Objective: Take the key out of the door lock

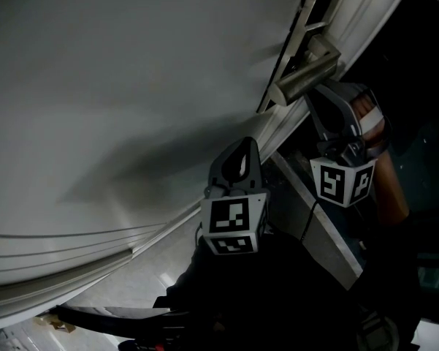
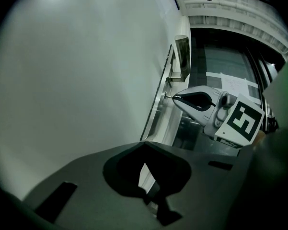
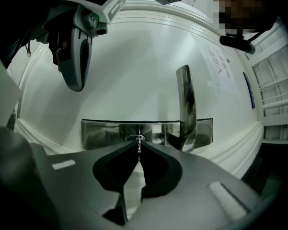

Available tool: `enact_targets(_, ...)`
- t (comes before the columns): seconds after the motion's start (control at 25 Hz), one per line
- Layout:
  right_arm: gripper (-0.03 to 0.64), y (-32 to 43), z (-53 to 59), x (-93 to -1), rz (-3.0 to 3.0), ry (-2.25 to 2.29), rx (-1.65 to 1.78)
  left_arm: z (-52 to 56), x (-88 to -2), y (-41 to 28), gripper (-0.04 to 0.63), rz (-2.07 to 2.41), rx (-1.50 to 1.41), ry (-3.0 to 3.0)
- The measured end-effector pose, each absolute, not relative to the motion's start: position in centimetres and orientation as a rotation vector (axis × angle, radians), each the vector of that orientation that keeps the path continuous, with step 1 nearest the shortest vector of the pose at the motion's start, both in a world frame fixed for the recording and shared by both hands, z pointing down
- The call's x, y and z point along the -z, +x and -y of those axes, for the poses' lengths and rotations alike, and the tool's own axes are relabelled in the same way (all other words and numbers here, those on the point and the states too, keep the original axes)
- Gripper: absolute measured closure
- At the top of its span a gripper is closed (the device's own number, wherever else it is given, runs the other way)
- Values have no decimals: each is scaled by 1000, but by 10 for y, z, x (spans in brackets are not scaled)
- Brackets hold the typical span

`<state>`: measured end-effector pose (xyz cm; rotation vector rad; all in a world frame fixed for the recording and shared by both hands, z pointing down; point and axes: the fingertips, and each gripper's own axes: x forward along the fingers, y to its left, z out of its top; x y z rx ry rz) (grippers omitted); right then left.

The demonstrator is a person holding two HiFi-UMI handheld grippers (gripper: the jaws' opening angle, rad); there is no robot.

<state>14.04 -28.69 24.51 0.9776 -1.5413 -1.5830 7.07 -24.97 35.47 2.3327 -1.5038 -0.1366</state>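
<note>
- The right tongs (image 3: 138,146) are clamped on the key (image 3: 139,150). In the right gripper view it shows only as a thin, notched metal strip pinched between the tips.
- The key sits in the lock (image 3: 135,138), a small round cylinder in the shiny lock plate (image 3: 103,134). The tong tips are right up against the cylinder.
- The left tongs (image 2: 144,145) are together with nothing between them. They hang near the door, off to the side of the lock, and touch nothing.
- The door handle (image 3: 186,104) stands just beside the lock on the same plate, and the white door (image 3: 134,66) fills the view behind.
- Handling, as a judgement: the key is small, light, rigid metal, and smooth enough to slip through the pads.
- It is also thin, so a sideways pull could bend it or bind it in the cylinder.
- The best hold is across the flat faces of the part that sticks out, as close to the cylinder as the tips can reach.
- The pull should run straight back along the key's own line, with no twist.
- A firm squeeze matters, since the cylinder's friction may resist at first and then let go all at once.
</note>
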Motion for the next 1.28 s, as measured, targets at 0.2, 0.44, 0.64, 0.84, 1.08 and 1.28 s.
enact_targets(0.2,604,142,288,-247,1536,978,1584,249,-353,77,595,1499,143,2350)
enact_targets(0.44,604,143,288,-248,1524,973,1586,247,-354,77,595,1496,140,2337)
enact_targets(0.64,604,143,289,-249,1525,975,1587,245,-354,77,595,1497,147,2339)
enact_targets(0.84,604,143,288,-249,1525,974,1589,244,-355,76,595,1500,145,2330)
enact_targets(1.08,604,143,288,-248,1523,976,1591,245,-356,76,595,1496,142,2328)
enact_targets(1.28,604,143,288,-248,1521,974,1593,246,-357,76,595,1494,140,2325)
